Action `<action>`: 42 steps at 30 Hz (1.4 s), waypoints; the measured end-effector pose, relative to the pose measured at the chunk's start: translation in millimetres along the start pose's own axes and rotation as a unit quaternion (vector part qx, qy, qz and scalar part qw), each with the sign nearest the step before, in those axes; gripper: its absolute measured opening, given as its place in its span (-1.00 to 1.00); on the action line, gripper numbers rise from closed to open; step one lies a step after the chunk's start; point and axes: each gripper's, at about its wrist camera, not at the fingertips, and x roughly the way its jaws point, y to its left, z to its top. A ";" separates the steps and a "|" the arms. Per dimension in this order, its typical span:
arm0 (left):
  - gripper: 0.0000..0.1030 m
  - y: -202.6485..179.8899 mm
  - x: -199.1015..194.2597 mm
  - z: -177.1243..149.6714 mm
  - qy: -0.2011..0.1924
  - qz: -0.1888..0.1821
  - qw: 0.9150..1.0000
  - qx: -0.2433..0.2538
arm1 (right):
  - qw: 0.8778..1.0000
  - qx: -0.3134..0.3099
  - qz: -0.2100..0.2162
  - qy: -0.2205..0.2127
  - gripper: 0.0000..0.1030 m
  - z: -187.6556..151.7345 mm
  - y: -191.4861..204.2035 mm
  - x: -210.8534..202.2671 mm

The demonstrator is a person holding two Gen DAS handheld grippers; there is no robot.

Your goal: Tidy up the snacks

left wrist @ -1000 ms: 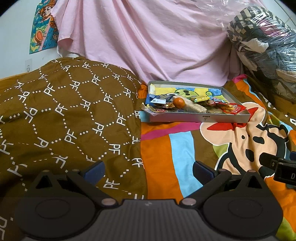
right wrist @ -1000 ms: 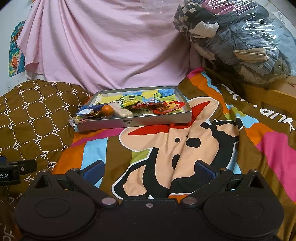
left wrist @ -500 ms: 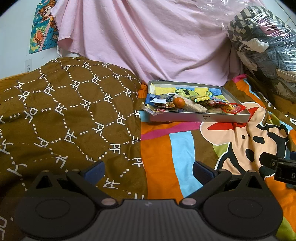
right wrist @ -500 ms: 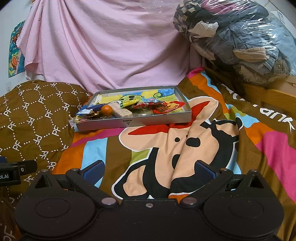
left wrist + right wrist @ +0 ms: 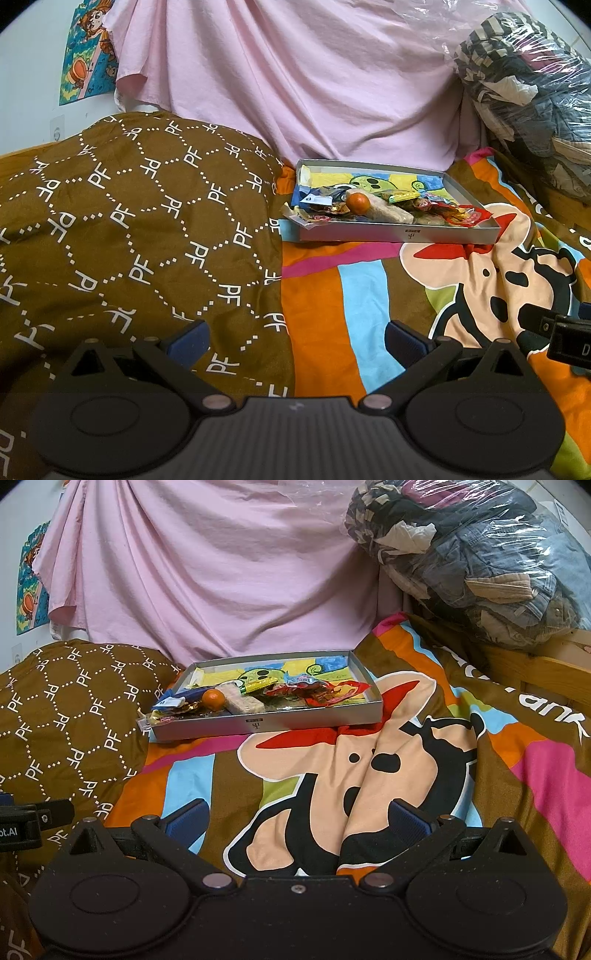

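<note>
We hold our left tool (image 5: 297, 338) and right tool (image 5: 297, 818) wide, both empty, over the bed (image 5: 424, 738); the snack tray (image 5: 266, 722) sits at twelve o'clock.

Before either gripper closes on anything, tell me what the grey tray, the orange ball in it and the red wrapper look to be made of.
Grey tray: probably matte cardboard, judging by thin straight walls, crisp folded corners and a printed mark.
Orange ball: smooth and faintly shiny; possibly a small citrus fruit, but candy or plastic cannot be ruled out.
Red wrapper: thin glossy plastic film, crinkled, catching highlights.
</note>
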 end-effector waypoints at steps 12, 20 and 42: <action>0.99 0.5 0.6 0.6 0.002 0.000 1.000 -0.001 | 1.000 0.004 0.001 0.003 0.99 -1.2 -0.5 0.4; 0.99 -0.7 -1.0 8.1 0.015 0.026 1.000 0.002 | 1.000 0.006 0.002 0.004 0.99 -1.7 -1.1 0.2; 0.99 -1.4 0.2 7.5 0.025 0.023 0.999 0.007 | 1.000 0.007 0.008 0.008 0.99 -1.4 1.0 0.3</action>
